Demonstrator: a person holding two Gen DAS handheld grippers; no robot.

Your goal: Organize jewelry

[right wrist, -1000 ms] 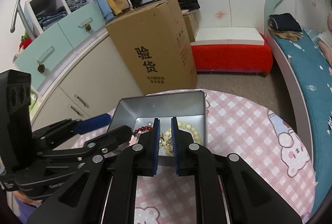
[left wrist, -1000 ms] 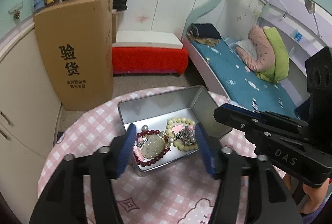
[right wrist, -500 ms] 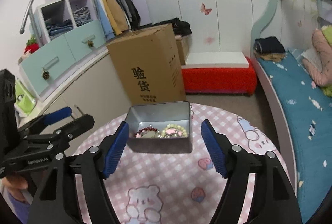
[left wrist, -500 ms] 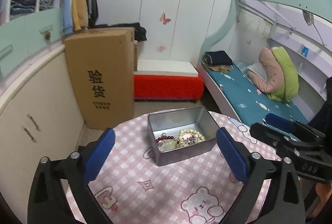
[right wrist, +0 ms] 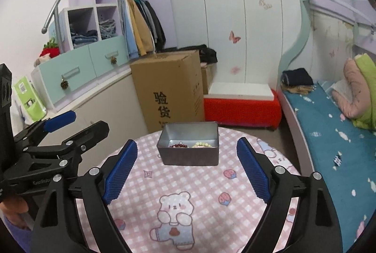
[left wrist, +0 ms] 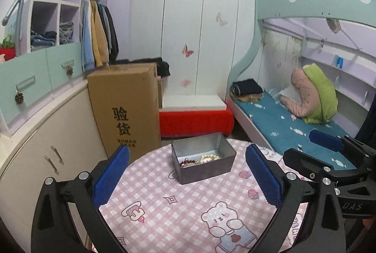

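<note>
An open grey metal tin stands on the far part of a round table with a pink checked cloth. Inside lie a dark red bead bracelet and a pale green bead bracelet. My left gripper is open and empty, held back from the tin. My right gripper is open and empty, also short of the tin. Each gripper shows at the edge of the other's view.
A tall cardboard box stands on the floor behind the table. A red bench sits by the wall. A bunk bed with a teal mattress is to the right, cream cabinets to the left.
Both grippers have pulled back and up from the tin. The right gripper, shut inside the tin a second ago, has opened. The left gripper has opened wider.
</note>
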